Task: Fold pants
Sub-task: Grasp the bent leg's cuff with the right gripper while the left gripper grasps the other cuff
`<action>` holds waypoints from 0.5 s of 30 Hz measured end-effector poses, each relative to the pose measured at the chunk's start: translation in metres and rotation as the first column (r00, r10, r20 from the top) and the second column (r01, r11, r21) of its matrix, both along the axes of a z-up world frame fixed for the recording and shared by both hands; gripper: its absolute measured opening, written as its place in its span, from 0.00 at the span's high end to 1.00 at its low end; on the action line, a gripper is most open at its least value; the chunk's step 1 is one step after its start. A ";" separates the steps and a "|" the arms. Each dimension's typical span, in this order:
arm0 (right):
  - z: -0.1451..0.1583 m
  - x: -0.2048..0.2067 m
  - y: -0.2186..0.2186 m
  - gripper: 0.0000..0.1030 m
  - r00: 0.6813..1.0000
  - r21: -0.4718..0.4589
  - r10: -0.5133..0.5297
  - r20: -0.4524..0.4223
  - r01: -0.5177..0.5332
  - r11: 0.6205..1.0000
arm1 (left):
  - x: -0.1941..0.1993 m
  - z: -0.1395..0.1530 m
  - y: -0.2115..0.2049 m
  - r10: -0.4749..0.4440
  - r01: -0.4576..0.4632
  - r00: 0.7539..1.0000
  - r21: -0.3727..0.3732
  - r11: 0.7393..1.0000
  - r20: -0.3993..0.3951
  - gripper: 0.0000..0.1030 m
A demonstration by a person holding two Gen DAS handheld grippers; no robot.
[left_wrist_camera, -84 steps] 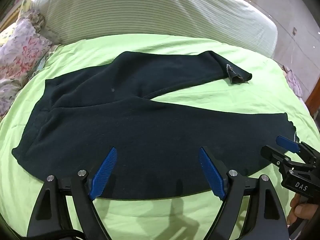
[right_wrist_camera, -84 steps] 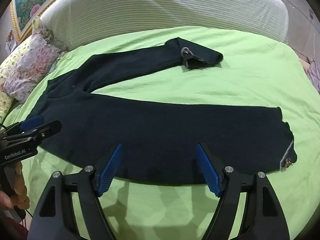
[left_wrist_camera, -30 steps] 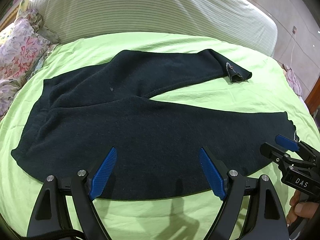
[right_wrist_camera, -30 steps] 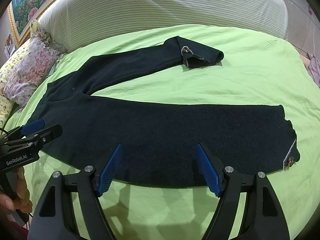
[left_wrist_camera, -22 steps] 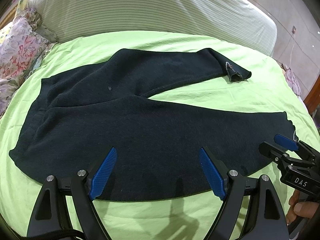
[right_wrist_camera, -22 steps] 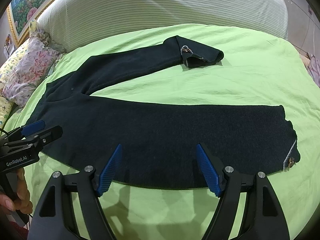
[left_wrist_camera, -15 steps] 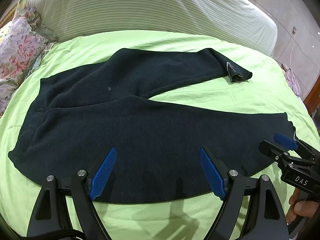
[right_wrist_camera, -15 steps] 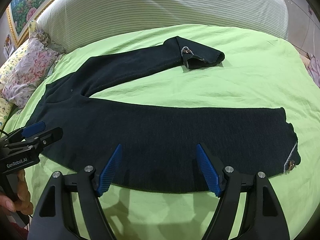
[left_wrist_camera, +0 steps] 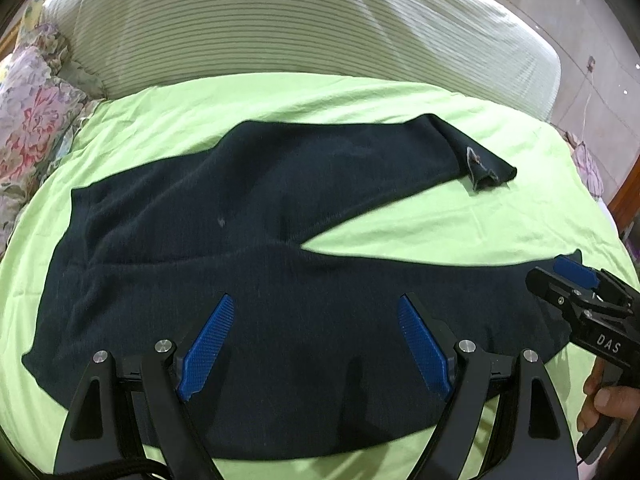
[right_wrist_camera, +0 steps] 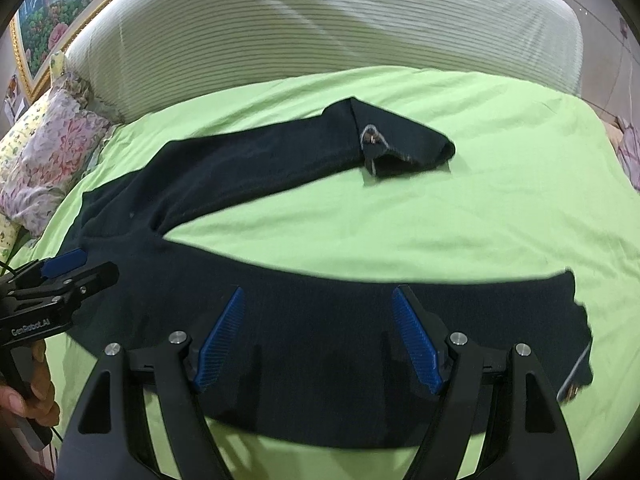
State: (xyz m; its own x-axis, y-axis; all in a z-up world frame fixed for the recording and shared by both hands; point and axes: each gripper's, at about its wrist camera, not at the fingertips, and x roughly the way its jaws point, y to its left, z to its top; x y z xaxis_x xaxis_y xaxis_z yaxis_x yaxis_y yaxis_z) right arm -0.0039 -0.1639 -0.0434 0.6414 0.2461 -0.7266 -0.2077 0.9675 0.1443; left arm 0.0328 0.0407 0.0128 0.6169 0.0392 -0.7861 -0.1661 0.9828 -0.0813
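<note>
Pants [left_wrist_camera: 248,292], dark and unfolded, are spread flat on a green bedsheet [left_wrist_camera: 420,232], directly ahead of and beneath both tongs. Waistband is seen toward the left tongs' side; the two legs are splayed apart in a V, the near leg [right_wrist_camera: 400,312] running across under the right tongs [right_wrist_camera: 316,336], the far leg [right_wrist_camera: 256,160] lying well beyond, its cuff [right_wrist_camera: 400,152] turned over. No fold is judged to be made yet: one leg remains to be laid over the other, and the length then doubled. The left tongs [left_wrist_camera: 312,344] are held wide above the seat area, gripping nothing. The right tongs are likewise spread wide and empty over the near leg. A flowered pillow [left_wrist_camera: 28,120] and a striped headboard [left_wrist_camera: 280,28] are seen beyond the pants.
</note>
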 end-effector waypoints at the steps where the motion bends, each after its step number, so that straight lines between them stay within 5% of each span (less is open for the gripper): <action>1: 0.002 0.005 0.000 0.26 1.000 0.001 0.000 0.004 0.000 1.000 | 0.003 0.001 0.001 -0.001 0.001 1.000 0.000 1.000 0.002 0.18; 15: 0.015 0.113 -0.010 0.26 1.000 -0.076 -0.009 0.029 0.011 0.997 | 0.091 0.014 0.008 -0.070 0.071 0.997 0.027 0.997 -0.014 0.18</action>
